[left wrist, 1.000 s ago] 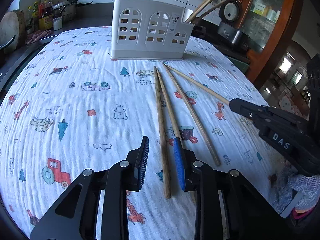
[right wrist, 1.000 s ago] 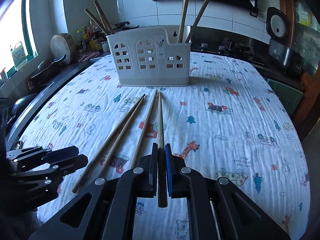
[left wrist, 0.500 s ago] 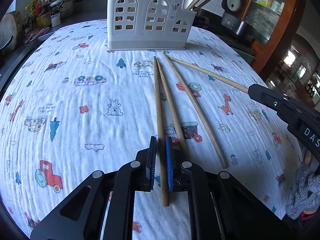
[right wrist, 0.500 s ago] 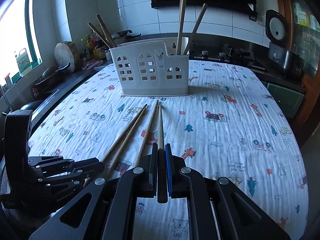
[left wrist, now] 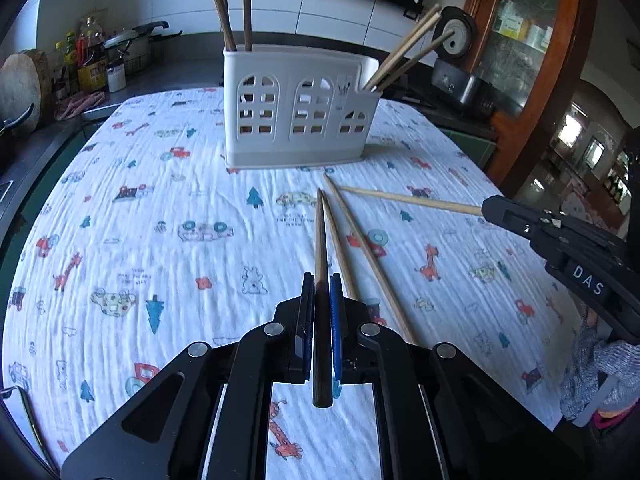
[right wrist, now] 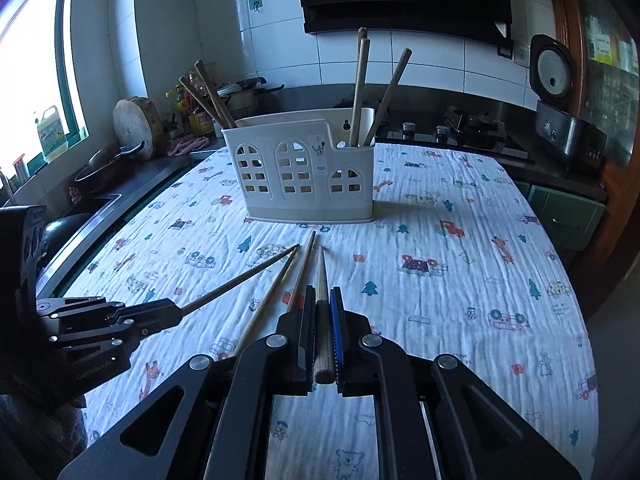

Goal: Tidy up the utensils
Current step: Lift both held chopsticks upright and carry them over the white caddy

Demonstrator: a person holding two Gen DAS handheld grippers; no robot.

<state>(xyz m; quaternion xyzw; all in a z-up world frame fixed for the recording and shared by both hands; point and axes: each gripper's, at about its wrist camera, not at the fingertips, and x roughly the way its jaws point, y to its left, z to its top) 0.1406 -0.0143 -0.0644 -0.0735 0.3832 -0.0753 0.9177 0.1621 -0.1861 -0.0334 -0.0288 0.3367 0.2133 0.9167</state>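
Left wrist view: kitchen, patterned tablecloth (left wrist: pixel 168 208), each claw (left wrist: pixel 320 292) clamping a chopstick (left wrist: pixel 320 240).

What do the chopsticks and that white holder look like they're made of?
Chopsticks: probably wood or bamboo, with a matte tan-brown finish and faint grain on the shaft. Holder: most likely moulded plastic, smooth off-white, with thin walls and crisp window-shaped cutouts.

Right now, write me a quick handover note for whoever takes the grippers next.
Left claw: shut on a dark chopstick.
Right claw: shut on a pale chopstick.
Holder: white, at the far end of the printed cloth; chopsticks already stand in both of its ends.
Done: both held sticks are gripped, none dropped in.
Left: put both in the holder, then fetch the two loose chopsticks lying on the cloth.
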